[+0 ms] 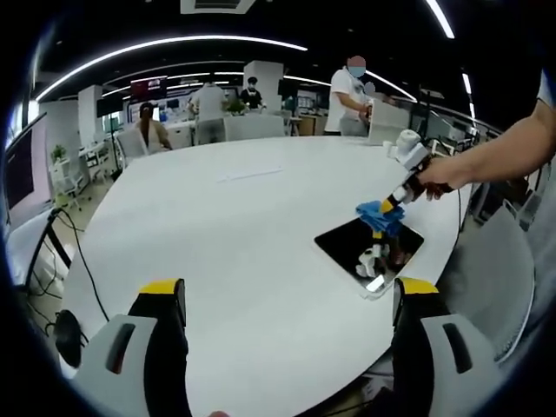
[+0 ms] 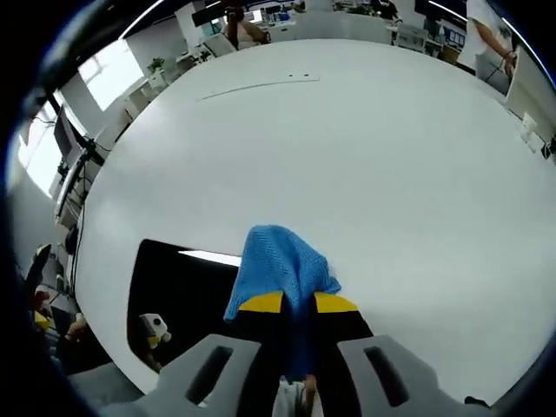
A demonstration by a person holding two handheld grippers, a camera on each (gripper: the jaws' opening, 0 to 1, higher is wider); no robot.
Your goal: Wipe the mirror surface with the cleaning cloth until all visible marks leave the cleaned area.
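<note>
Clenched on the blue cleaning cloth (image 2: 280, 265), the right gripper (image 2: 298, 304) holds it at six o'clock in its own view; the left gripper (image 1: 291, 295) has its jaws spread wide with nothing between them. Largest is the white table (image 1: 217, 226). The dark mirror (image 1: 365, 248) lies at four o'clock in the left gripper view, the cloth touching its far edge.

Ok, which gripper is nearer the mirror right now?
Right. The right gripper, shut on the blue cloth, is at the mirror with the cloth hanging over it. The left gripper is open, held back above the white table, apart from the mirror.
</note>
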